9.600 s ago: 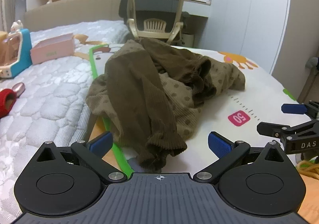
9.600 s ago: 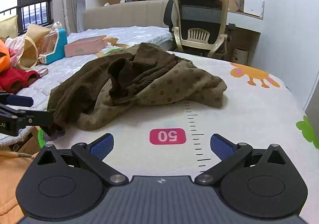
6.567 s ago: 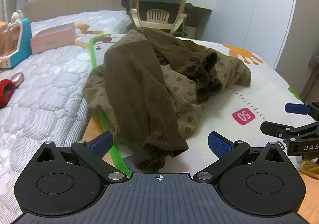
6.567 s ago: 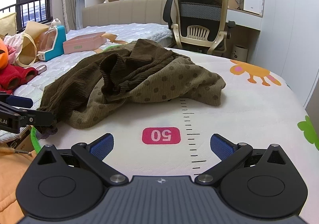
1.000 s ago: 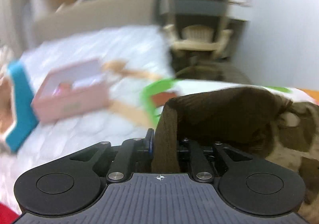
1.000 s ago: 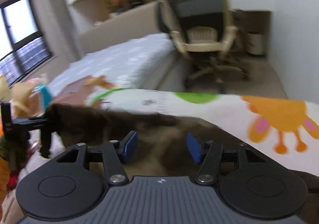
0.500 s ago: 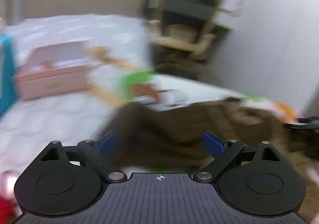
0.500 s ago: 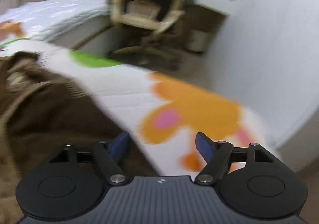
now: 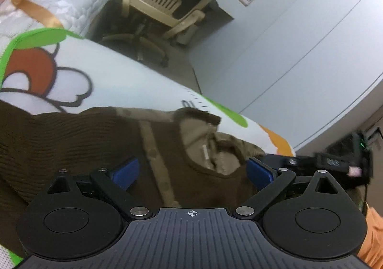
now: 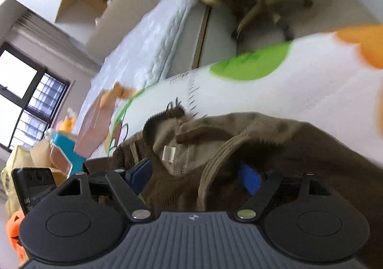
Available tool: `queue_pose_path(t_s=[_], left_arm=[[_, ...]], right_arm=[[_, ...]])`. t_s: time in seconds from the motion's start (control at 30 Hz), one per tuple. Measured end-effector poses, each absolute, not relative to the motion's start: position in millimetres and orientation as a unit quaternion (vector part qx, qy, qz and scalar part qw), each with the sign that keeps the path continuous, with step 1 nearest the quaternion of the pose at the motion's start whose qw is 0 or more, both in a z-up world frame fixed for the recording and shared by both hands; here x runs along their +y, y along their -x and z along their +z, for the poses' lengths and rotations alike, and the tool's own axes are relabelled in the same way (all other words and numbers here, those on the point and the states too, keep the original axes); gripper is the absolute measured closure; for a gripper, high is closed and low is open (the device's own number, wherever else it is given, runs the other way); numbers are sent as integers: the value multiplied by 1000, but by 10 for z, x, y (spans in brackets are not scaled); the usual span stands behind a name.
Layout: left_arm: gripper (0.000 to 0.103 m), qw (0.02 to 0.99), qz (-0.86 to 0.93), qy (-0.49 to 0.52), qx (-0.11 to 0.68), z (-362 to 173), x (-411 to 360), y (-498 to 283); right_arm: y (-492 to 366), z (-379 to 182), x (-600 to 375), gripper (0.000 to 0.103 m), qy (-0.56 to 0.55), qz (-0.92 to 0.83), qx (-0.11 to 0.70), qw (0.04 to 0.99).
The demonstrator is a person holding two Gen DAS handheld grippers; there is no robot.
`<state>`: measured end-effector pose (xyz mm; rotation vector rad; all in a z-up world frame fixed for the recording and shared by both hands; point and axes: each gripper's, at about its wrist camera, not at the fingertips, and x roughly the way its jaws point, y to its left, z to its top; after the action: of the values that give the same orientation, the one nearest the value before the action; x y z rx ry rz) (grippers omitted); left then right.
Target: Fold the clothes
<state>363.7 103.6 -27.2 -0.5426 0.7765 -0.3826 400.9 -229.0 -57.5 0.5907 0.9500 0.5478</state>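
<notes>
While both tongs stand wide open with nothing clamped, the brown garment [image 9: 79, 149] lies spread on the printed mat [image 9: 134, 82], directly beneath and ahead of them. Left tongs [image 9: 192, 172] sit over the dark ribbed body, with the neckline [image 9: 210, 151] just ahead and to their right. Right tongs [image 10: 195, 174] straddle the same neckline region, the label [image 10: 168, 152] just ahead between the fingers. The garment's long axis appears to run across both views, from left tongs toward right. Neither tongs is clearly nearer; each sits close over its own side of the collar. Whether fabric touches the blue pads [image 9: 125, 172] cannot be determined. No fold is visible.
</notes>
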Motion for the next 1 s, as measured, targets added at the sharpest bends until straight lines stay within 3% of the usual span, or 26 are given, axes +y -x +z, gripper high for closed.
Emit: queue_pose_path(t_s=[0.13,0.3,0.43,0.6,0.83,1.0], left_arm=[[4,877,-163,272,362,-376,1178,-3668],[4,892,-104,271,346,-425,1409,-3656],[4,901,-85,254,341,-264,1468,-3483],[2,932,-104,132,322,84,1218,-2867],[1,908,-186,184,328,136,847,-2924],[1,905,-200,173,334,-82,645,-2923]], right_arm=[[-3932,-267,-2217,28,-232,244,296,894],[-3934,-515,-2278,25,-150,137,394,897],[-3449,-284,-2661,25,-134,122,335,925],[-2515,-66,-2827,18,24,129,305,943],[-2825,141,-2877,18,-131,186,330,916],[-3420,194,-2342,22,-72,206,317,923]])
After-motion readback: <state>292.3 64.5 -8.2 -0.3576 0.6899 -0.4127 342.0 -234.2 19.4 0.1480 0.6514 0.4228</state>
